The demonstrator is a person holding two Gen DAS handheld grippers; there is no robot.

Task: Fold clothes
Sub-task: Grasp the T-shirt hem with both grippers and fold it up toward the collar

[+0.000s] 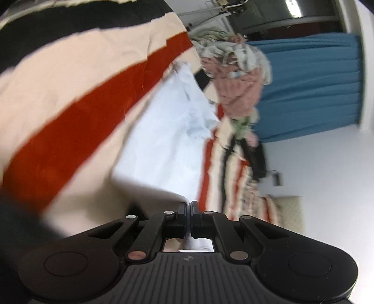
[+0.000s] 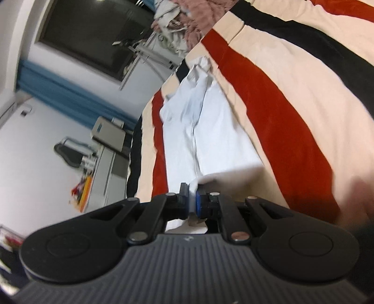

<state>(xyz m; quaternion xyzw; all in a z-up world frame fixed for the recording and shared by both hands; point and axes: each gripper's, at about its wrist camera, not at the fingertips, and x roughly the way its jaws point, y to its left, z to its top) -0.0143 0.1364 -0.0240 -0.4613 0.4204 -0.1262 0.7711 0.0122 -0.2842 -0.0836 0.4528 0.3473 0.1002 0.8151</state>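
Observation:
A pale blue-white garment (image 1: 168,131) lies stretched out on a bed cover with cream, red and black stripes (image 1: 70,93). My left gripper (image 1: 188,205) is shut on the garment's near edge, which runs between the fingers. In the right wrist view the same garment (image 2: 210,131) stretches away from me, its far end crumpled. My right gripper (image 2: 192,194) is shut on the garment's near edge, lifted a little off the striped cover (image 2: 292,105). Both views are tilted and blurred.
A heap of other clothes, pink and grey-white (image 1: 236,77), sits at the far end of the bed and shows in the right wrist view too (image 2: 182,21). A blue curtain (image 1: 311,86), white wall, a dark window (image 2: 93,39) and a cabinet (image 2: 109,149) stand beyond the bed.

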